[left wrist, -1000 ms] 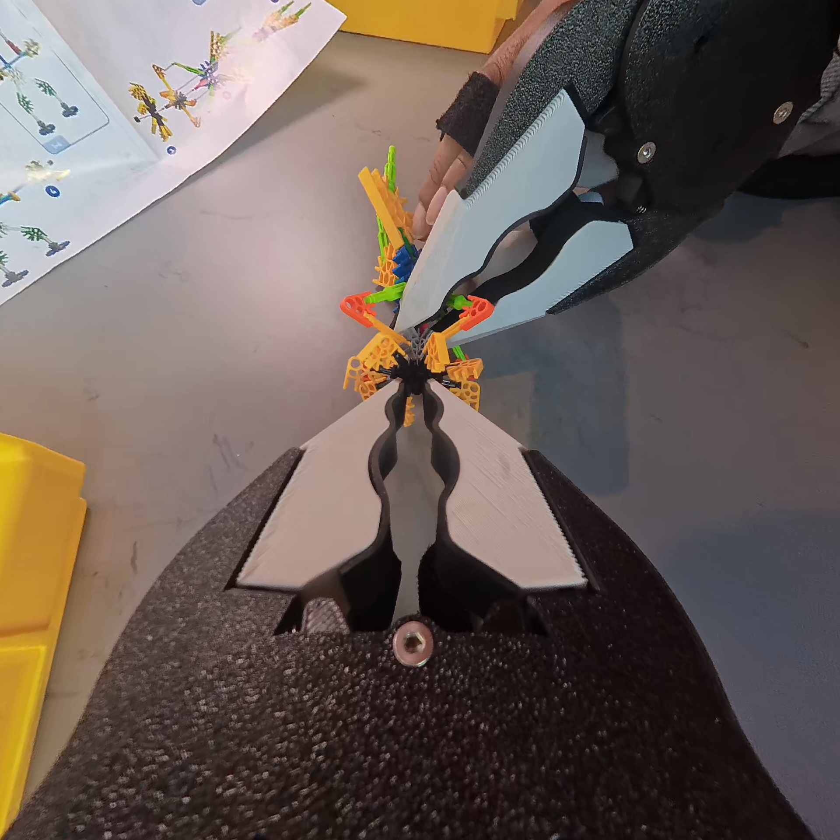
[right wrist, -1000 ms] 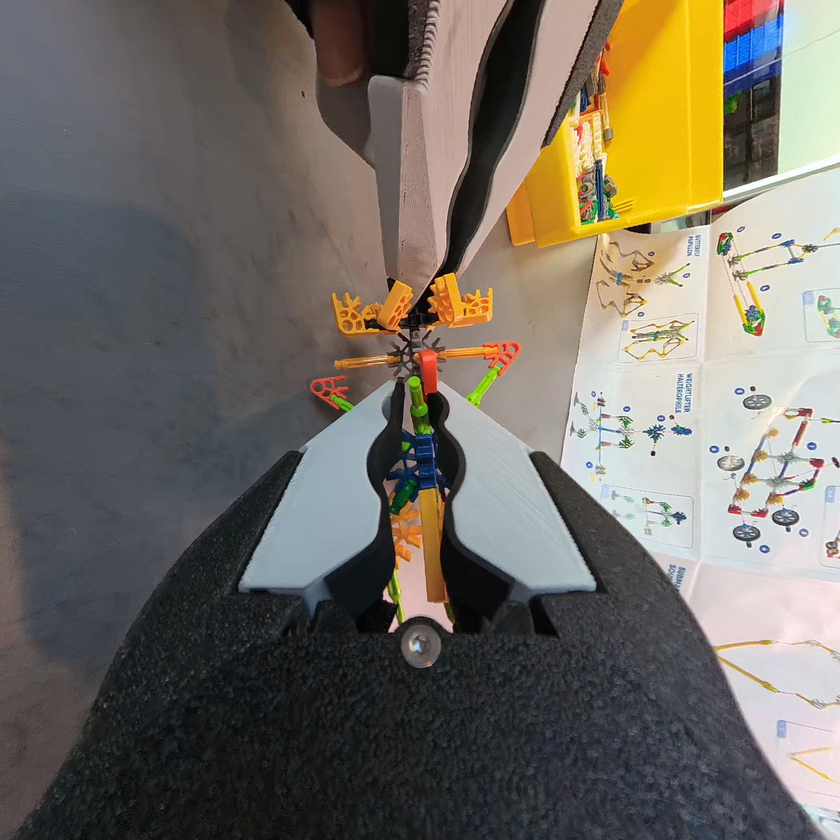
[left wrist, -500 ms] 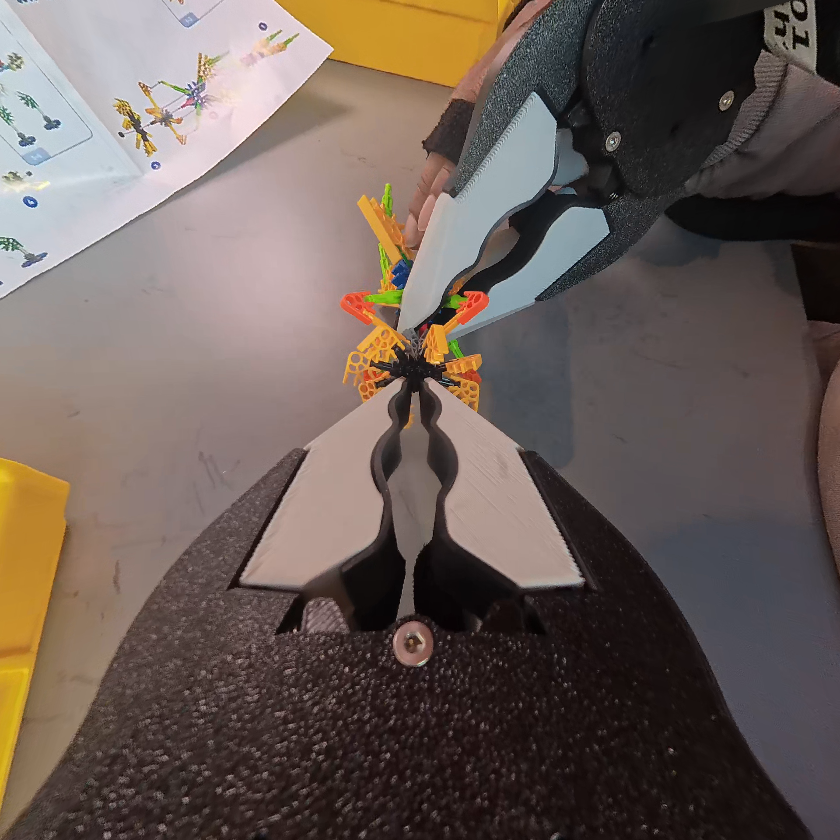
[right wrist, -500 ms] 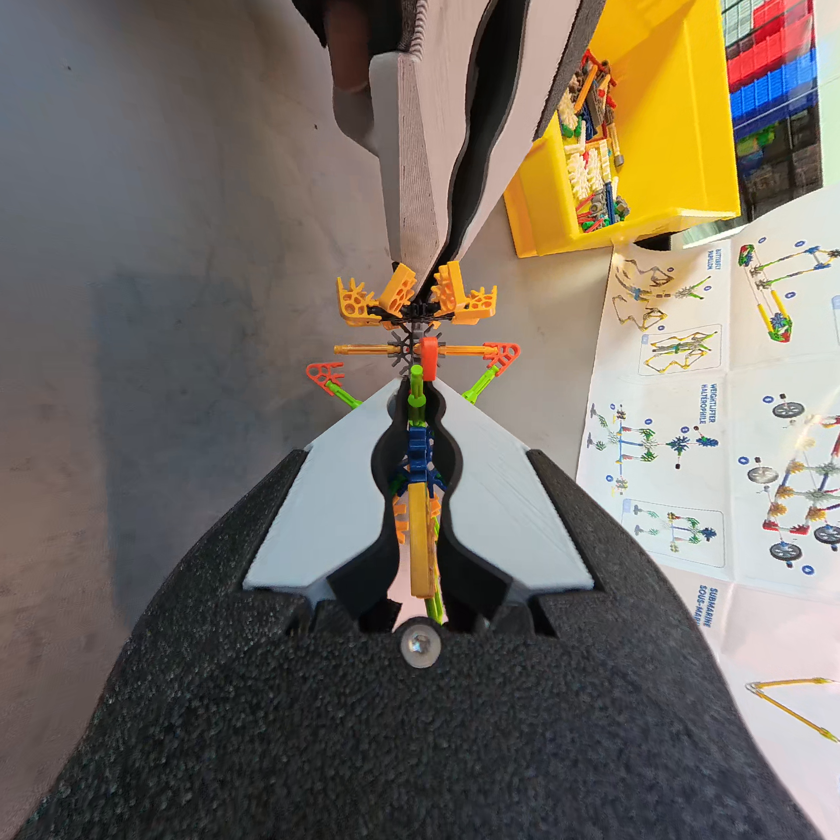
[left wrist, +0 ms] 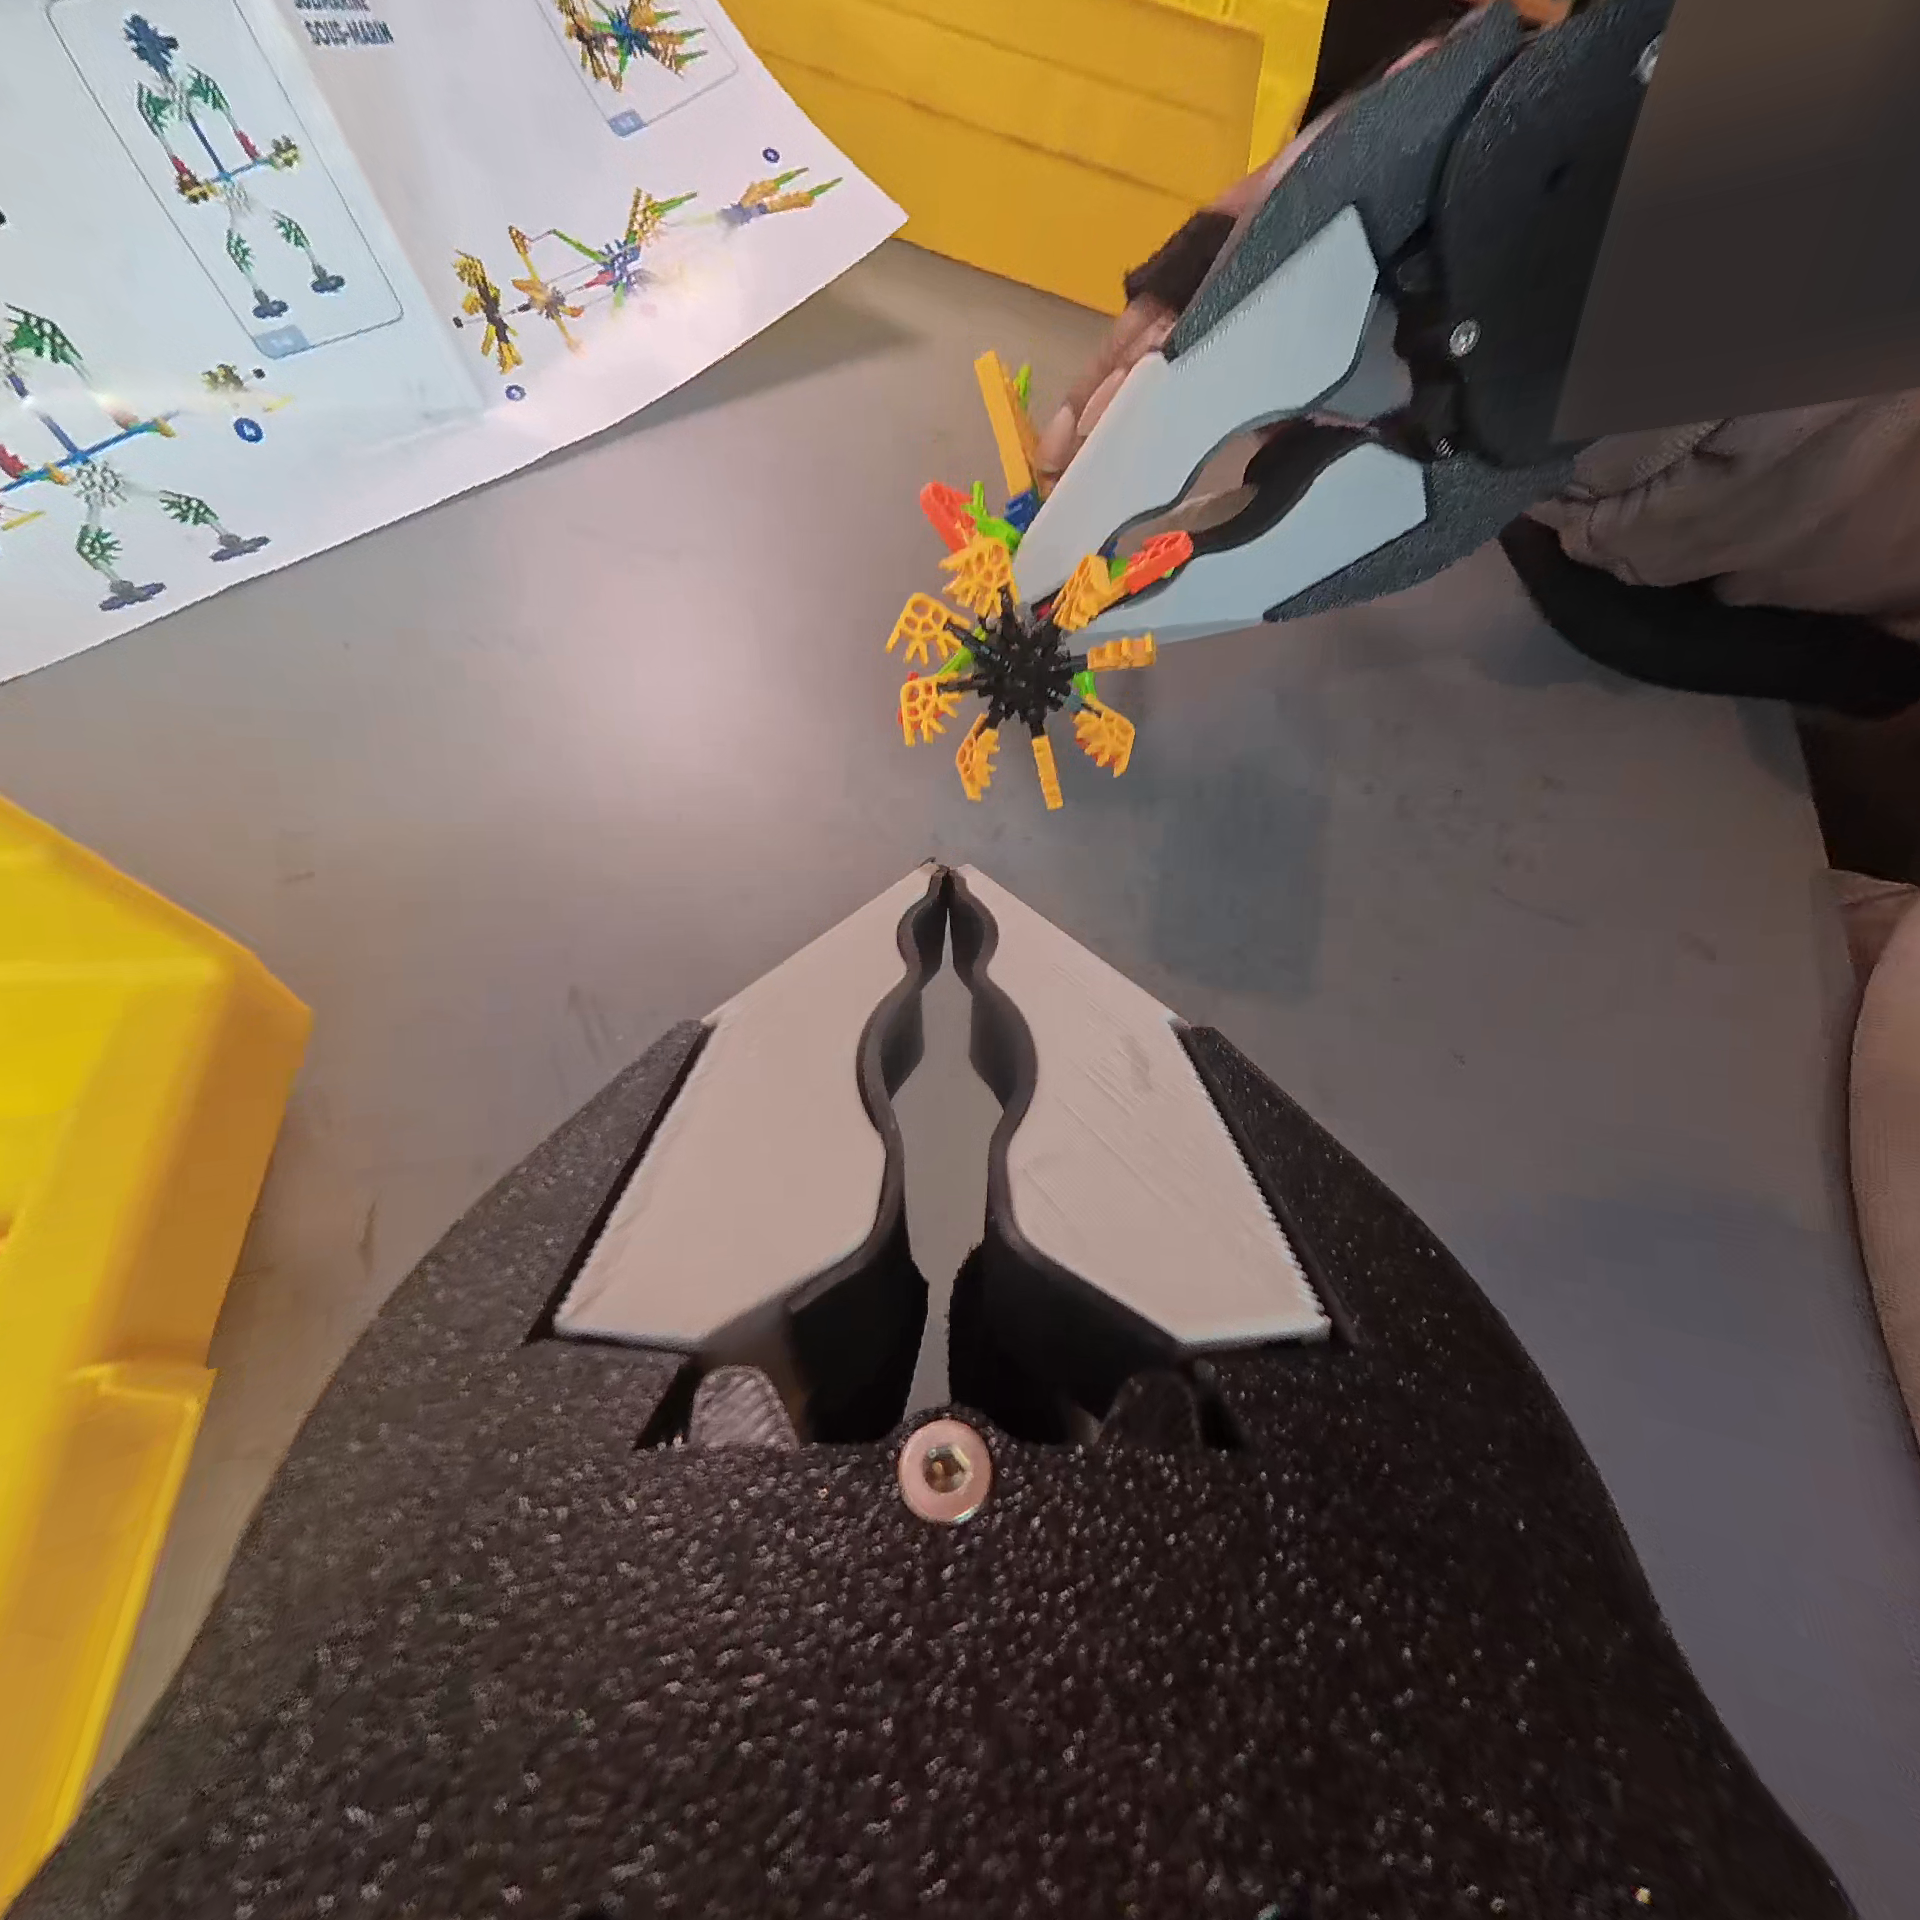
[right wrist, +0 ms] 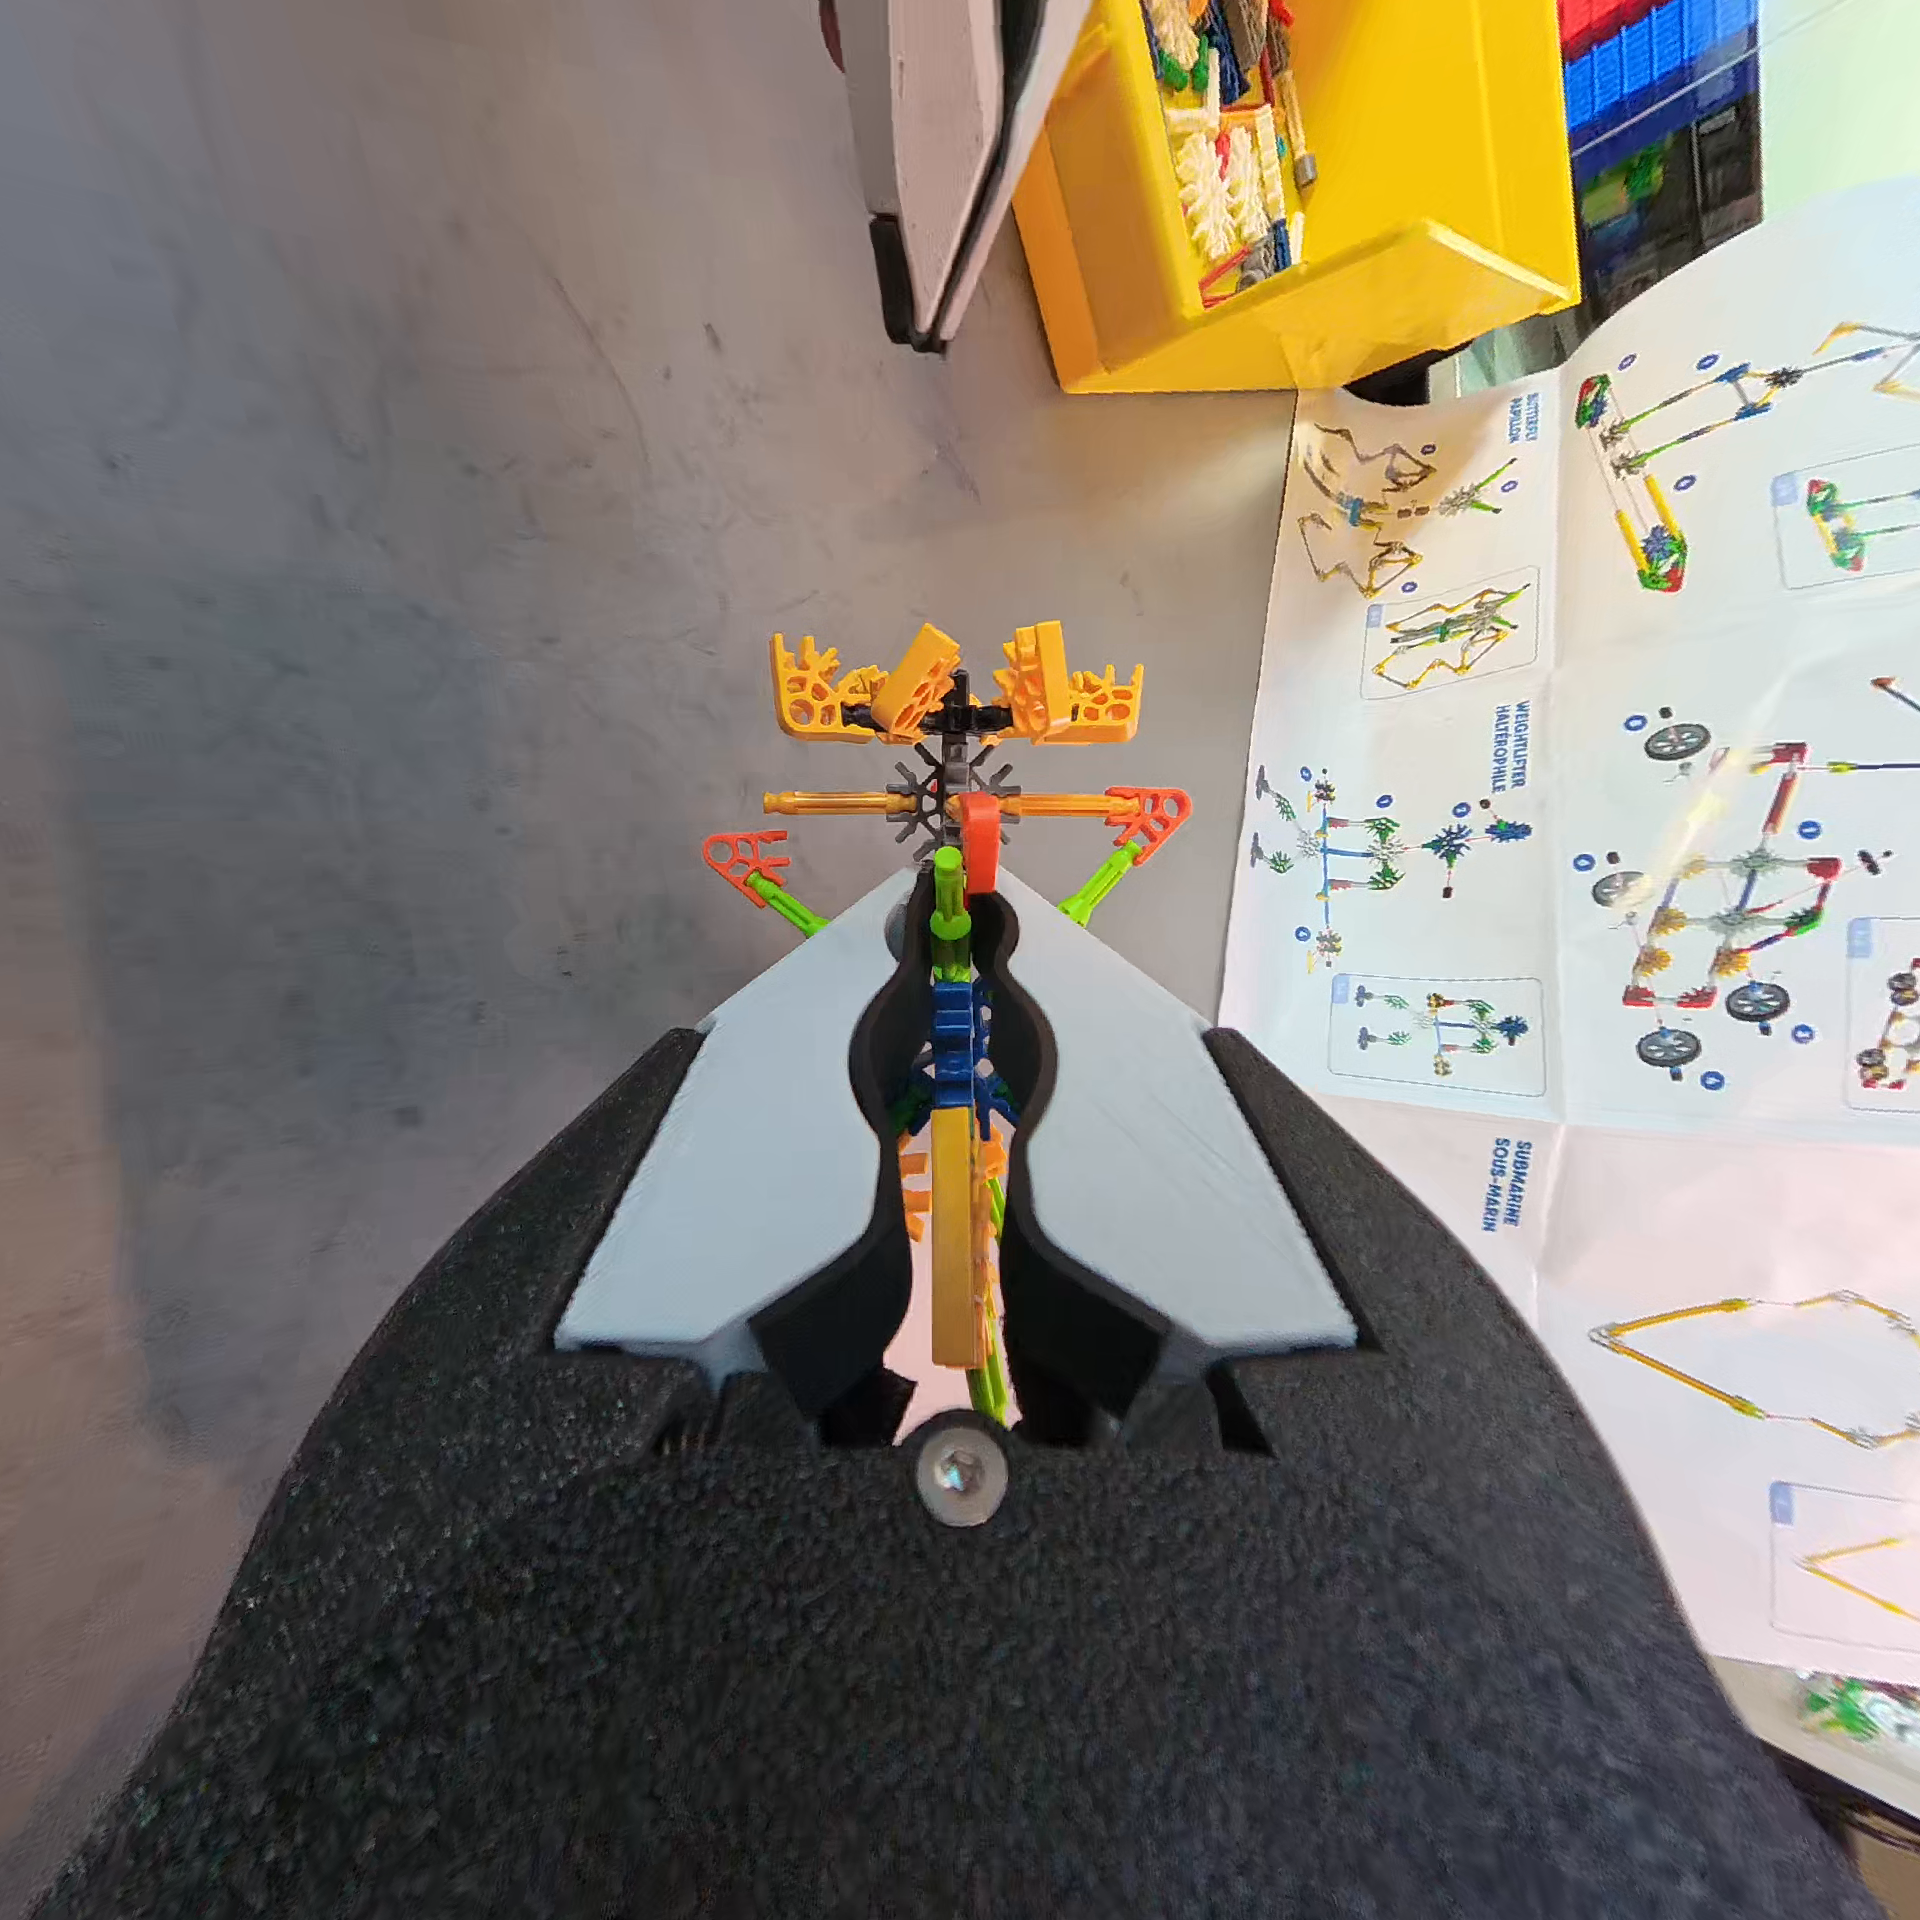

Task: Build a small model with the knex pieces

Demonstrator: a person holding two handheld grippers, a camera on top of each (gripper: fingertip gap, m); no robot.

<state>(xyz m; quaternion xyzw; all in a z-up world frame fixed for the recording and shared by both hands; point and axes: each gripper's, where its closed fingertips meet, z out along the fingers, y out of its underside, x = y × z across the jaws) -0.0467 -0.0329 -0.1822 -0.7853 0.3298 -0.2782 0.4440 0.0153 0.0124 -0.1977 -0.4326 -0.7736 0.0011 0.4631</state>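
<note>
My right gripper point(right wrist: 954, 894) is shut on a rod-and-connector toy model point(right wrist: 951, 748). The model has yellow, orange, green, blue and black pieces, and its body runs back between the pads. The same gripper point(left wrist: 1049, 608) shows in the left wrist view, holding the model point(left wrist: 1018, 675) above the grey table point(left wrist: 520, 748), with the black hub and yellow connectors facing me. My left gripper point(left wrist: 943, 871) is shut with nothing between its pads, a short way below and left of the model. Its grey fingers point(right wrist: 935, 156) show at the top of the right wrist view.
A white instruction sheet point(left wrist: 312, 260) lies at the upper left and also shows in the right wrist view point(right wrist: 1610, 831). A yellow bin point(right wrist: 1299, 208) holds several loose pieces. More yellow bins stand at the left point(left wrist: 94, 1143) and at the back point(left wrist: 1039, 135). A sleeve point(left wrist: 1714, 499) is at the right. My right fingertips sit around 9 cm from my left ones.
My left gripper's tips were at the model's black hub; they have come off it and shut fully on air as it pulled back. My right gripper keeps its hold on the model.
</note>
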